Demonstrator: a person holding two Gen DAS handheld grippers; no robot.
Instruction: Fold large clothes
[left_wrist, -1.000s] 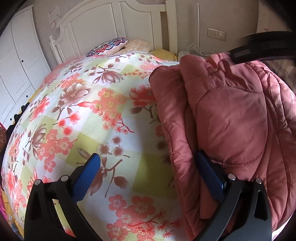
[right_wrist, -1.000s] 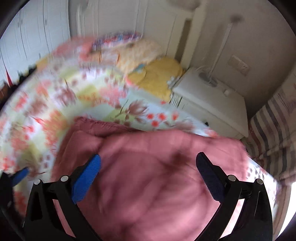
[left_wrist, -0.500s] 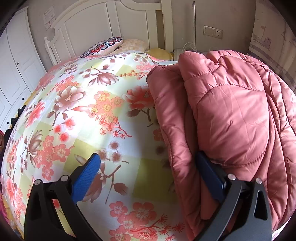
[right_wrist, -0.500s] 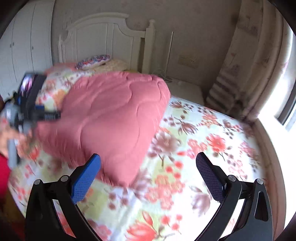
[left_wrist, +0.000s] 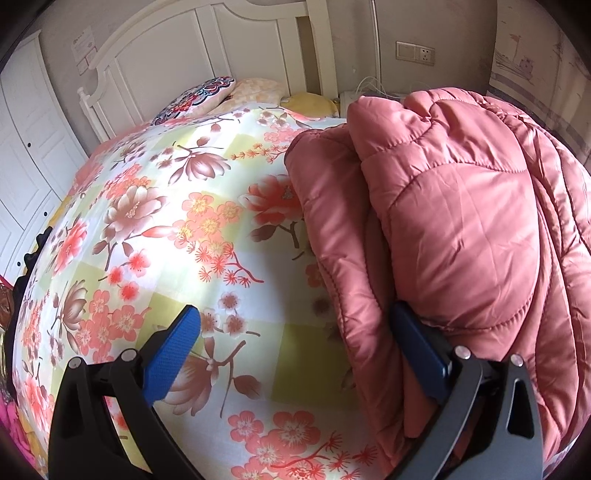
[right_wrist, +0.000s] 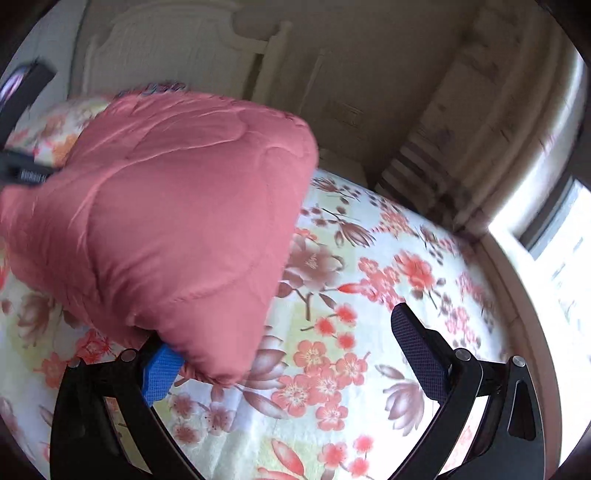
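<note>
Lots of open flowery bed (left_wrist: 192, 229) left of the puffy pink coat (left_wrist: 461, 229), and more bare bed on its right side in the right wrist view. Coat is the big bump in the way. Pillows (left_wrist: 207, 94) & headboard (left_wrist: 207, 48) block the far end.

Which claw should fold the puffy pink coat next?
Probably the left claw. It is open, and one finger is already tucked between the layers of the pink coat. The right claw is open too, at the coat's corner, with blurred surroundings.
</note>
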